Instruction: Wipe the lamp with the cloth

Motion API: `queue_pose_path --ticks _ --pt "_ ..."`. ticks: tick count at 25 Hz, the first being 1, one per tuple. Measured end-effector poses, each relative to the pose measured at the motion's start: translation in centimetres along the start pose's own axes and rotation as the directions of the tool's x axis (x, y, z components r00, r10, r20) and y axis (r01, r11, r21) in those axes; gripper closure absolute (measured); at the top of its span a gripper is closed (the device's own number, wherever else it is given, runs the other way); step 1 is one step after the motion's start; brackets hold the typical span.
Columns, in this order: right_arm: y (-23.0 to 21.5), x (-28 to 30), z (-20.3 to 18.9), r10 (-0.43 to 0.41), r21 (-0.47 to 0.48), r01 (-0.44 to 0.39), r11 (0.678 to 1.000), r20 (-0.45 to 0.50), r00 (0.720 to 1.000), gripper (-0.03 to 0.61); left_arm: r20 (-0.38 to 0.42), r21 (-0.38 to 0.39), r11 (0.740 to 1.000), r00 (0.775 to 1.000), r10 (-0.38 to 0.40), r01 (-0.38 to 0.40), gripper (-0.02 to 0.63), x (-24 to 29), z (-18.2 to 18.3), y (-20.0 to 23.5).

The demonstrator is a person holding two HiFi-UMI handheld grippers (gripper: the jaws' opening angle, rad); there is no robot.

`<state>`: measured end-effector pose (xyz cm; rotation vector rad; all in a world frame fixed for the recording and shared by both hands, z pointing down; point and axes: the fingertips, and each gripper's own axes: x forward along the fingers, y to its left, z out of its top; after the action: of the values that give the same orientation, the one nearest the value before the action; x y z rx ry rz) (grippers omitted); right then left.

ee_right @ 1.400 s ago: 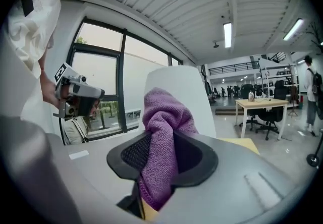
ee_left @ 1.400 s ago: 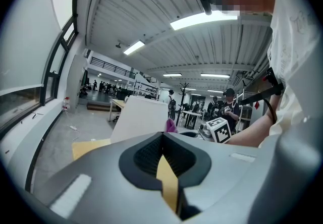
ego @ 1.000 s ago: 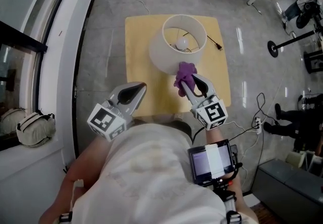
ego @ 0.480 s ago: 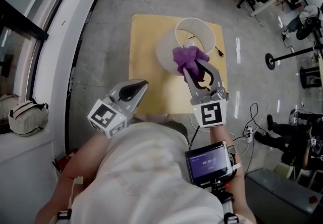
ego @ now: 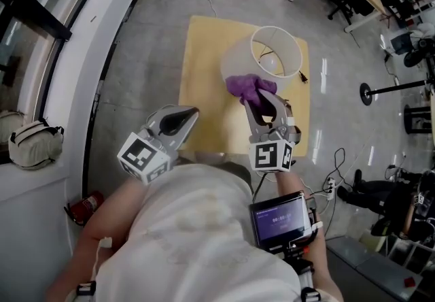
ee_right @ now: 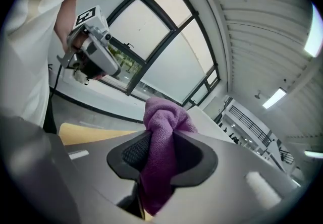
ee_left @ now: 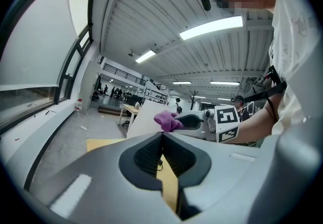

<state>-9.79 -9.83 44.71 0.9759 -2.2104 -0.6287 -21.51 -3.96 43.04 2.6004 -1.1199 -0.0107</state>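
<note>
On a small yellow table set on a grey stone floor, a white lamp is standing upright, its bulb showing through the open top, while a person in a pale shirt is leaning over it with a gripper in each hand. The right gripper is clamping a bunched purple cloth between its jaws, the fabric bulging out past the tips and trailing down behind them. It appears to be pressing that wad against the near side of the shade, just below the rim. The left gripper is hanging off to the side by the table's near left corner, well apart from the lamp, its jaws closed together on nothing and taking no part in the work. Wiping is judged to be under way rather than starting or finishing: the cloth is meeting the shade at one spot on the side facing the person, and nothing in the pictures is showing which parts are already clean. By that reading, the far side of the shade, the rim and whatever stem and base are sitting hidden beneath it are probably remaining to be covered. With no second gripper steadying the lamp, a light touch is looking wise.
</note>
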Motion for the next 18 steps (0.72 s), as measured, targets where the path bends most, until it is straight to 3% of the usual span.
queue_pose_path --ticks 5,11,15,18 --pt "4.0 1.2 -2.6 0.091 -0.132 -0.100 0.986 -0.073 0.993 0.442 0.001 -0.008 1.000 1.000 0.021 -0.021 0.614 -0.5 0.1 0.7" --pt "8.1 1.8 -5.4 0.181 -0.248 -0.227 0.942 -0.197 0.964 0.442 0.015 -0.020 0.999 0.999 0.040 -0.040 0.614 -1.0 -0.1 1.6" --pt "8.2 1.7 -3.4 0.231 -0.262 -0.274 0.925 -0.183 0.956 0.442 0.026 -0.031 0.998 0.998 0.057 -0.056 0.614 -1.2 0.0 2.3" --pt "6.1 1.0 1.0 0.197 -0.334 -0.224 0.916 -0.113 0.974 0.442 0.042 -0.038 0.997 0.996 0.076 -0.074 0.614 -1.7 0.2 3.0"
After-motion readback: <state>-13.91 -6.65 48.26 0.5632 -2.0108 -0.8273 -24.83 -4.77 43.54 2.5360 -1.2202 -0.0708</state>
